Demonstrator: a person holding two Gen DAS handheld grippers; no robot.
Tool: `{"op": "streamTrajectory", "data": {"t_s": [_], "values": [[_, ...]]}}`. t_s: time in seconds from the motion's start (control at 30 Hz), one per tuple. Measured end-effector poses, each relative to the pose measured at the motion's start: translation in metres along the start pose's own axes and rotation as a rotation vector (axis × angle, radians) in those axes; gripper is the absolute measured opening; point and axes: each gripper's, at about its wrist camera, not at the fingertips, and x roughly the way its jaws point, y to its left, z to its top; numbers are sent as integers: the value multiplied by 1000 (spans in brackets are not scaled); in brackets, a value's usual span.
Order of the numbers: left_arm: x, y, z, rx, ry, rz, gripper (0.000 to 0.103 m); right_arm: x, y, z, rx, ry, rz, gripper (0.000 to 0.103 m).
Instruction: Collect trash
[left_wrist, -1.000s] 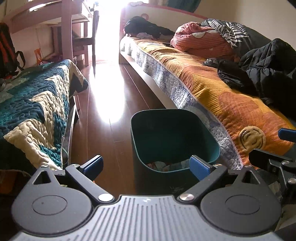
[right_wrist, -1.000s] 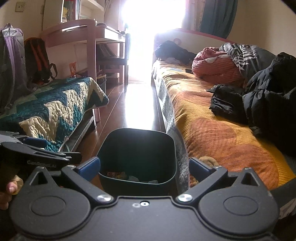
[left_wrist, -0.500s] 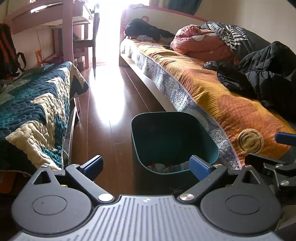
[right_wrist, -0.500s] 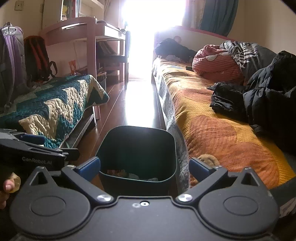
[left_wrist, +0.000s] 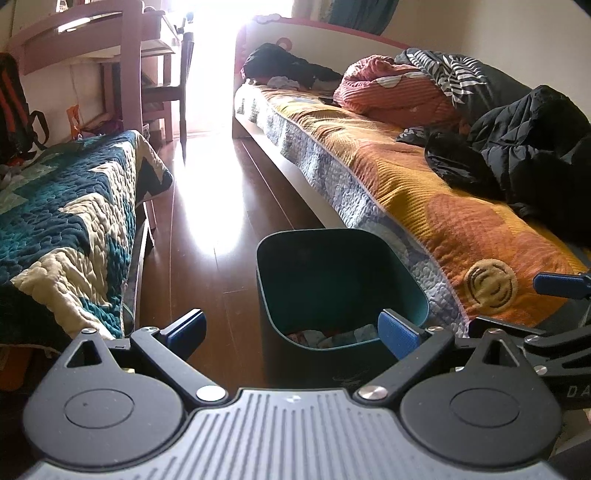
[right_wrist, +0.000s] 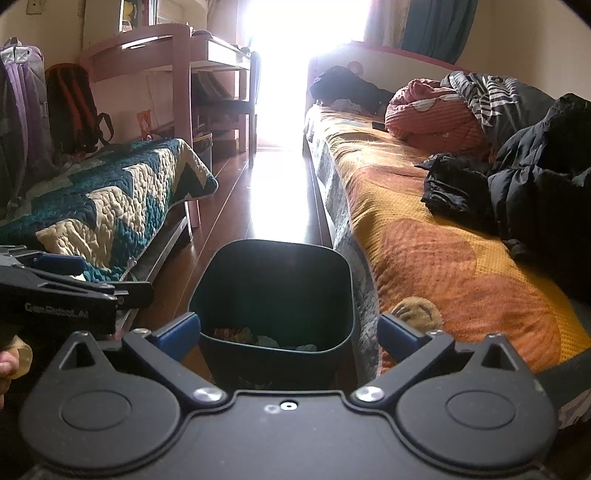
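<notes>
On the wood floor (left_wrist: 207, 258) between two beds stands the bin (right_wrist: 275, 291), the landmark here. Left of the bin lies the quilt (right_wrist: 110, 206) on a low bed, with the left gripper (left_wrist: 291, 330) nearer the camera, fingers spread wide and empty. Inside the bin, at the bottom, sits crumpled trash (left_wrist: 332, 338). The right gripper (right_wrist: 288, 332) faces the bin, also spread wide, holding nothing. Right of the bin, touching it, runs the orange bed (right_wrist: 443, 251) with dark clothes (right_wrist: 517, 192).
</notes>
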Motion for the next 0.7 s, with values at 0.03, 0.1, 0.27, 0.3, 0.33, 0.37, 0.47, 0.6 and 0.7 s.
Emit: {"op": "streamTrajectory", "data": {"t_s": [0.03, 0.1, 0.27, 0.3, 0.33, 0.37, 0.47, 0.6, 0.7], "values": [[0, 0, 0, 1, 0, -1, 100, 0, 0, 0, 2, 2, 2, 102], [-1, -1, 0, 4, -1, -2, 100, 1, -1, 1, 9, 4, 4, 102], [-2, -4, -1, 18, -3, -11, 100, 0, -1, 1, 12, 2, 5, 102], [-2, -4, -1, 14, -1, -12, 100, 0, -1, 1, 11, 2, 5, 102], [-2, -3, -1, 5, 3, -17, 100, 0, -2, 0, 13, 1, 6, 102], [-2, -3, -1, -2, 5, -20, 100, 0, -2, 0, 14, 0, 7, 102], [-2, -3, -1, -5, 4, -10, 100, -1, -3, 0, 20, 2, 5, 102], [-1, -2, -2, -5, 3, -1, 100, -1, -2, 1, 21, 0, 7, 102], [1, -1, -3, -10, 17, -1, 100, -2, -2, 1, 15, 2, 7, 102]]}}
